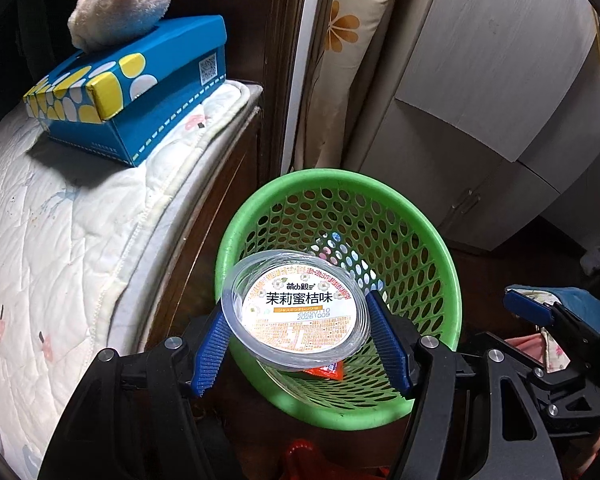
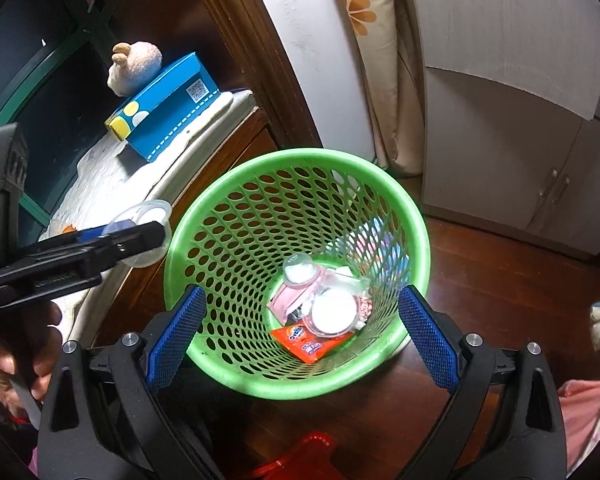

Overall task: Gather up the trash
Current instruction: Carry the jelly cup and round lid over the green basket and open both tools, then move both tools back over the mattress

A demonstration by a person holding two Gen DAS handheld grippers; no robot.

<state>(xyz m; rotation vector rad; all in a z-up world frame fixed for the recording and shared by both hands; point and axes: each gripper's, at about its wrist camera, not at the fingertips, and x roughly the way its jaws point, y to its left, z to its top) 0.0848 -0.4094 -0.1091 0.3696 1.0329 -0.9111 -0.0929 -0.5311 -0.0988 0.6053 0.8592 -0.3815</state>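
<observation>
So the left gripper [image 1: 300, 312] is holding a clear plastic jelly cup [image 1: 296, 312] with its printed lid facing the camera, blue fingers [image 1: 210, 354] pressing on either side of the rim. The cup is hanging tilted between the fingers, and just beyond and below them sits the green mesh trash basket [image 1: 420, 220] on the wooden floor [image 2: 500, 280]. From the right wrist view, though, the cup [image 2: 148, 216] is looking like it's sitting out past the basket rim [image 2: 172, 240] on the bed side, not properly over the opening.

The right gripper [image 2: 300, 332] is hanging over the basket with its fingers spread wide and nothing between them. Straight ahead of those fingers, down at the basket bottom, there's trash piling up: an orange wrapper [image 2: 308, 344], another round cup [image 2: 334, 312], some crinkly plastic.

What I'd be worrying about: letting go now could mean the cup is clipping the rim and bouncing off toward the bed [image 1: 60, 240] or the floor. The grip is only on the thin rim edges of a slippery clear cup too, so it could be popping out sideways early. And the basket is light, so bumping its rim with the fingers might be tipping it over and spilling everything.
</observation>
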